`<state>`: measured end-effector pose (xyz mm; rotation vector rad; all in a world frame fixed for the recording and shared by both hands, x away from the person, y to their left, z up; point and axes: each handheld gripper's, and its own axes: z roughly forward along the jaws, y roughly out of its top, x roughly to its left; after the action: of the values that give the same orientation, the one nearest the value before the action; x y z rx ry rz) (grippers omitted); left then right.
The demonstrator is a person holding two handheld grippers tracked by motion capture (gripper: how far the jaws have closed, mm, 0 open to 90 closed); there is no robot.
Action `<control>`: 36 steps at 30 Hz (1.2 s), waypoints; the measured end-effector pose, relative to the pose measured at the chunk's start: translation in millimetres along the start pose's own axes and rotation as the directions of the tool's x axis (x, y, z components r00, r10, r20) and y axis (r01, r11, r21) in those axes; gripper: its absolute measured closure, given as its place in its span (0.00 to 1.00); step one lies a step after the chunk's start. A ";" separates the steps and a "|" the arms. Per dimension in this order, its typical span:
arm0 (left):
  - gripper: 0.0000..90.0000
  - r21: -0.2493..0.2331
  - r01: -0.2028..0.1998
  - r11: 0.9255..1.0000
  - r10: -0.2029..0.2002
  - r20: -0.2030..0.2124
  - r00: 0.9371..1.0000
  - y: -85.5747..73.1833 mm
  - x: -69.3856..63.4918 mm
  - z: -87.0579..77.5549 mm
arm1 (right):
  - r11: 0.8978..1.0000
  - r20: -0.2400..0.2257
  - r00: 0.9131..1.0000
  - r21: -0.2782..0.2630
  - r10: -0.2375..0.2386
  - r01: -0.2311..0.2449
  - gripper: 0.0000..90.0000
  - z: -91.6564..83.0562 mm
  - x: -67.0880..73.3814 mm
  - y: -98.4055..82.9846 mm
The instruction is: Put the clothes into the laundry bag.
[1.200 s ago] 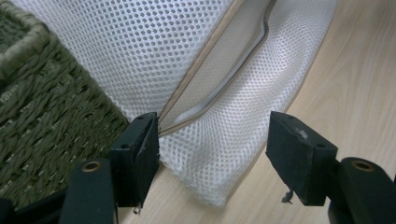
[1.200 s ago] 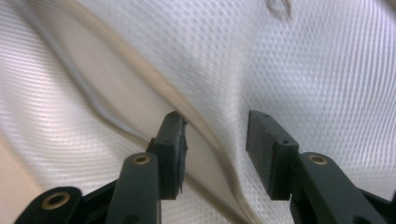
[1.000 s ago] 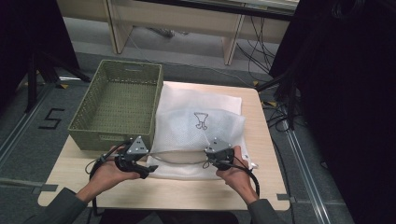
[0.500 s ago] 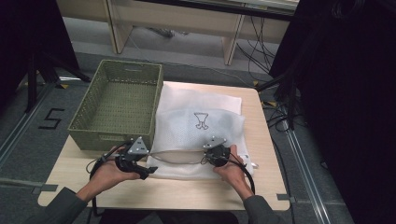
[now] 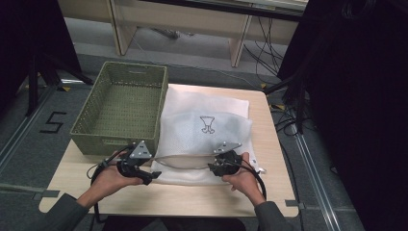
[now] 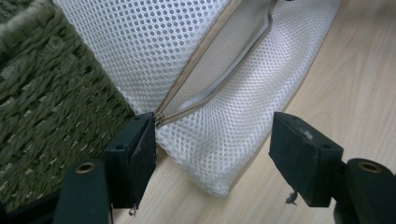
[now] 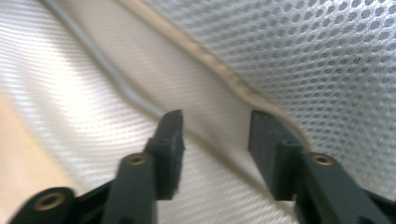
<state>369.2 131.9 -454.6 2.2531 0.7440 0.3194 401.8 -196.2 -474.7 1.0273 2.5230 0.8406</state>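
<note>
Just beside the mesh bag (image 5: 202,139), green basket (image 5: 120,108); both tools, left (image 5: 144,171) and right (image 5: 217,167), open, right one just widened.

Place: looks like a lab or recording studio, not a home.
Counter: a small light-wood counter (image 5: 192,197) stands alone, under both tools.
Floor: grey carpet, with a taped "5" (image 5: 52,122) marked well to the left of the left tool (image 5: 144,174).
Rails: metal floor tracks (image 5: 312,168) run just beyond the right tool (image 5: 217,168).
Cables: black leads (image 5: 284,110) trail across the floor on that same side.
Backdrop: dark curtains (image 5: 356,96) hang right; pale bench legs (image 5: 240,43) stand far ahead.
</note>
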 end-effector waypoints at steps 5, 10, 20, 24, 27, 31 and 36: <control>0.34 -0.010 0.020 1.000 -0.020 -0.018 1.000 -5.5 7.2 -5.4 | 0.993 -0.022 0.998 -0.093 0.067 -0.068 0.49 -16.6 0.2 -1.3; 0.34 -0.018 0.062 0.998 -0.063 -0.020 0.998 -11.2 15.8 -7.6 | 0.973 -0.020 0.995 -0.206 0.098 -0.101 0.46 -34.9 0.3 -2.1; 0.31 -0.073 0.093 0.993 -0.093 -0.002 0.996 -14.9 18.8 -13.7 | 0.963 -0.062 0.982 -0.195 0.179 -0.188 0.41 -39.0 -3.3 -12.0; 0.29 -0.080 0.093 0.992 -0.094 -0.009 0.996 -16.4 17.0 -15.9 | 0.959 -0.080 0.979 -0.199 0.190 -0.202 0.40 -39.7 -3.1 -14.4; 0.27 -0.082 0.100 0.992 -0.101 -0.012 0.995 -18.0 15.1 -17.6 | 0.956 -0.090 0.974 -0.192 0.205 -0.219 0.39 -41.6 -2.8 -16.1; 0.25 -0.085 0.101 0.991 -0.102 -0.013 0.995 -20.7 12.5 -19.0 | 0.951 -0.110 0.973 -0.211 0.205 -0.224 0.38 -42.7 -3.3 -18.7; 0.19 -0.074 0.118 0.990 -0.119 0.000 0.993 -24.3 10.0 -18.8 | 0.948 -0.123 0.966 -0.199 0.227 -0.248 0.36 -47.0 -1.2 -22.0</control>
<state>359.0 162.3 -458.6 2.1299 0.8511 0.2901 369.0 -228.9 -451.1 1.2602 2.3498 1.2295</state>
